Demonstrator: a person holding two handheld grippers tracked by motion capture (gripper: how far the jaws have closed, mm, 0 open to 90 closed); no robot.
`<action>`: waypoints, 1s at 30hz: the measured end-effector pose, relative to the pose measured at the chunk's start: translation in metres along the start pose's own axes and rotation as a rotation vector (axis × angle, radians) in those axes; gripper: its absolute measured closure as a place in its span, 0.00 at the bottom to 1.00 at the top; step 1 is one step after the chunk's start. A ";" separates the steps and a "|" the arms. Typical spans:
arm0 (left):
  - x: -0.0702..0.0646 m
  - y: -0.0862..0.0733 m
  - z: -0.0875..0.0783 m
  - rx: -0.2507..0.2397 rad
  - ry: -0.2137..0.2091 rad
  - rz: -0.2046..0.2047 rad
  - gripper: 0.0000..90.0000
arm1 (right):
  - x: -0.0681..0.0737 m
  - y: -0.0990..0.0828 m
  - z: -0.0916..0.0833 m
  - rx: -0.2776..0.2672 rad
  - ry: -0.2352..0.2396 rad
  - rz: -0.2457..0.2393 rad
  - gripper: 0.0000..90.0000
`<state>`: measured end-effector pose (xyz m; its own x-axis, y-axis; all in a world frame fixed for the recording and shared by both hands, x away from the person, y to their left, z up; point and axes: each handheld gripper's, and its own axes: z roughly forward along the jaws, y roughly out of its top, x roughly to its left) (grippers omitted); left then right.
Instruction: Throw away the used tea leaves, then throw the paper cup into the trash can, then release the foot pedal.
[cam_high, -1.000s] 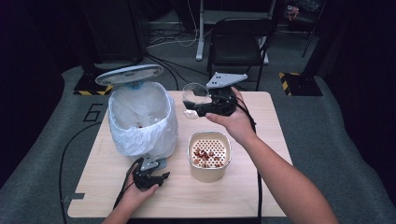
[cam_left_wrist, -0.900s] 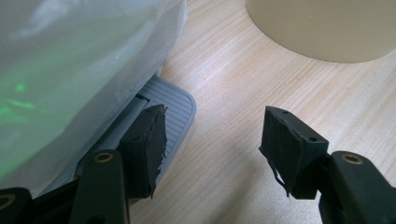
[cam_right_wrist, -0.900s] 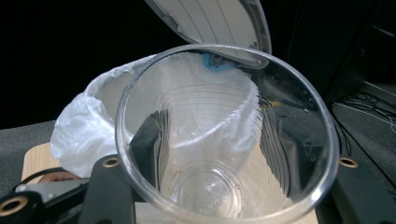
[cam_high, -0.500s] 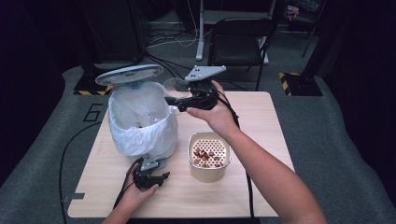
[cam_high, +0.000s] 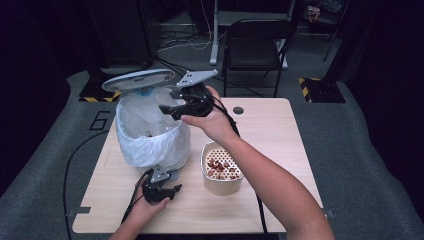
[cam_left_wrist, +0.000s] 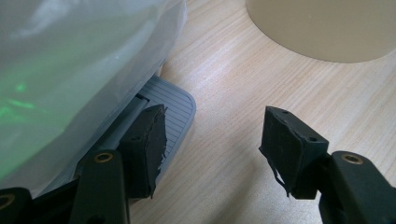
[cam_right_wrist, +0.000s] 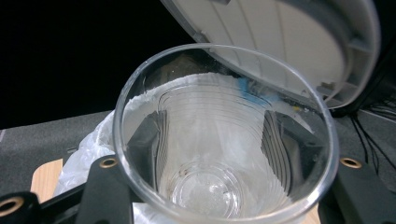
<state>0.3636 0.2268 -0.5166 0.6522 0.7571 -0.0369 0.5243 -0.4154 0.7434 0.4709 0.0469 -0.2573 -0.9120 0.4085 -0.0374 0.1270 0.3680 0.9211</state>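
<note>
Biggest thing first: the counter (cam_high: 280, 130) carries a pedal bin (cam_high: 145, 135) lined with a white bag, sitting right under and ahead of the right tool (cam_high: 167, 109). The bin's grey lid (cam_high: 137, 80) is tipped up just beyond that tool's tips. A beige bowl (cam_high: 221, 170) with a perforated insert and reddish bits sits below the person's right forearm, just to the side of the left tool (cam_high: 167, 192).

The right tool is clamped on a clear plastic cup (cam_right_wrist: 219, 154), one jaw on each side of the wall, holding it at the bin's open mouth. The left tool is low at the foot of the bin, jaws apart with nothing between them, and one jaw rests on the grey pedal (cam_left_wrist: 175, 100).

This looks like the dump-it-in-the-bin step. To do it well, the left tool probably has to keep its weight on the pedal so the lid can't drop onto the cup. The cup should be well over the bag before the right tool lets go, with a light squeeze since the plastic is thin.

The right gripper view looks down into the cup, which is empty bar a faint film at the bottom. The left gripper view shows the jaw-on-pedal contact, which the high view leaves too small to tell.
</note>
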 end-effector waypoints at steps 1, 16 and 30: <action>0.000 0.000 0.000 0.000 0.000 0.000 0.45 | 0.000 0.000 0.000 0.000 0.000 0.000 0.46; 0.000 0.000 -0.001 0.008 -0.005 0.005 0.45 | 0.011 0.003 0.044 0.031 0.017 0.003 0.43; 0.001 0.000 -0.001 0.008 -0.007 0.006 0.45 | 0.009 -0.004 0.076 0.075 -0.043 0.112 0.16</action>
<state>0.3635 0.2277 -0.5159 0.6593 0.7510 -0.0377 0.5249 -0.4237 0.7382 0.4916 0.1126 -0.2904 -0.8732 0.4851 0.0459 0.2574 0.3793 0.8888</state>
